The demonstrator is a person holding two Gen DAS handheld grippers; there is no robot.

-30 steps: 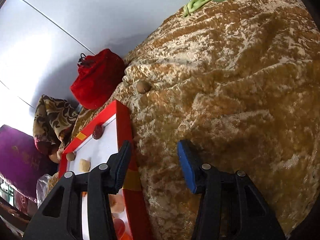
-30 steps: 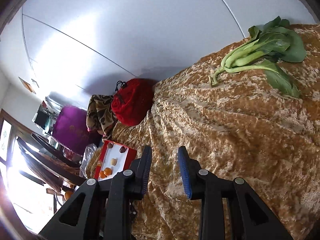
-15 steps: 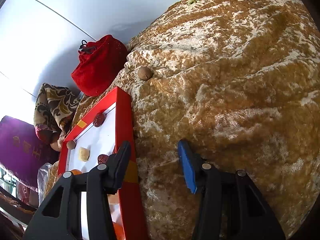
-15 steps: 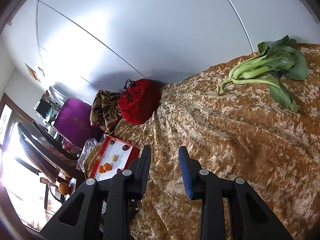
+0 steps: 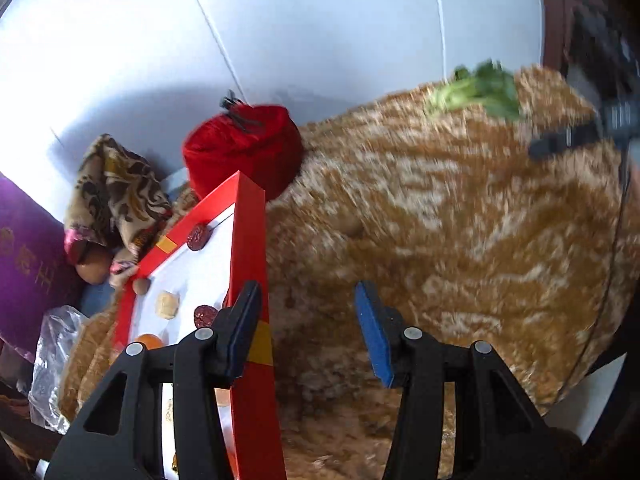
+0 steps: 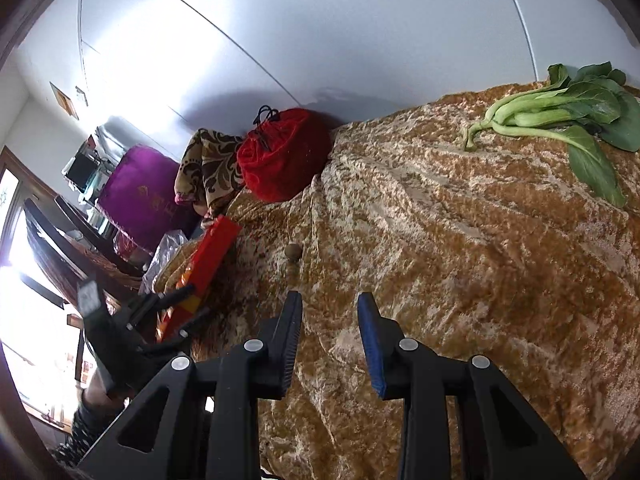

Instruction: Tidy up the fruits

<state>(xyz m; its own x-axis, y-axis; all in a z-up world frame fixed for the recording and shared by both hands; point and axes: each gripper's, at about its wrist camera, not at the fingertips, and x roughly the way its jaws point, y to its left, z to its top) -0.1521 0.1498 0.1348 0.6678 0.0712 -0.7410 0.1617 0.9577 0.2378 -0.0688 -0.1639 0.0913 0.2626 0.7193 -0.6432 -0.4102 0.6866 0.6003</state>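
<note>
A red-rimmed tray (image 5: 247, 240) with a white floor holds several small fruits: dark red dates (image 5: 197, 237), a brown round one (image 5: 141, 286), a pale one (image 5: 167, 306), an orange one (image 5: 147, 340). It also shows in the right wrist view (image 6: 208, 260). A small brown round fruit (image 6: 293, 252) lies loose on the gold cloth (image 6: 460, 260) right of the tray; in the left wrist view it is blurred (image 5: 352, 227). My left gripper (image 5: 306, 320) is open and empty over the tray's right rim. My right gripper (image 6: 330, 322) is open and empty, short of the brown fruit.
Green bok choy (image 6: 568, 120) lies at the far right of the cloth. A red drawstring bag (image 6: 284, 156), a patterned cloth (image 6: 206, 170) and a purple box (image 6: 140, 196) stand behind the tray by the white wall. A plastic bag (image 5: 52, 356) lies left of the tray.
The left wrist view has swung up and is blurred with motion; the right gripper's tip now shows at its right edge. The right gripper has come closer to the loose brown fruit. Both stay open.
</note>
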